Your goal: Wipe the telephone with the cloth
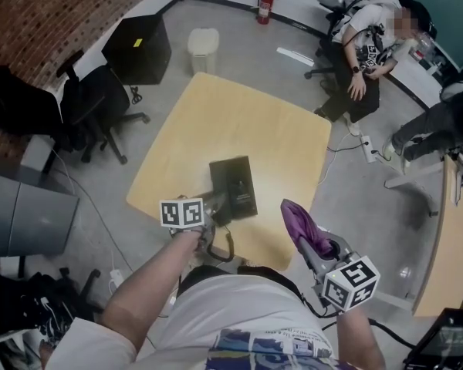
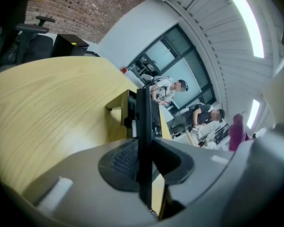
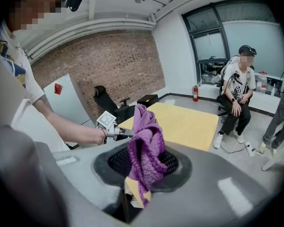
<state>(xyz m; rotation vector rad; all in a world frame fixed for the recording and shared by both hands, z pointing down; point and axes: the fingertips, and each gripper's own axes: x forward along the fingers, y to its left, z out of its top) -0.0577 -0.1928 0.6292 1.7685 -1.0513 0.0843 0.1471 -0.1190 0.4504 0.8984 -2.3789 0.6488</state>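
The black telephone (image 1: pixel 235 182) lies flat on the pale wooden table (image 1: pixel 216 122), near its front edge. My left gripper (image 1: pixel 214 211) is shut on the phone's near-left edge. In the left gripper view that edge appears as a thin dark plate (image 2: pixel 143 136) standing between the jaws of the left gripper (image 2: pixel 145 174). My right gripper (image 1: pixel 309 243) hovers off the table's front right corner, shut on a bunched purple cloth (image 1: pixel 302 226). In the right gripper view the cloth (image 3: pixel 146 150) stands up out of the right gripper (image 3: pixel 142 176). That view also shows the left gripper (image 3: pixel 125 133) at the table (image 3: pixel 189 122).
A person sits on a chair (image 1: pixel 366 45) beyond the table's far right corner, and another person's legs (image 1: pixel 432 129) show at the right. A black office chair (image 1: pixel 92 106), a black cabinet (image 1: pixel 139 48) and a white bin (image 1: pixel 204 48) stand to the left and behind. A second table edge (image 1: pixel 447 237) is at the right.
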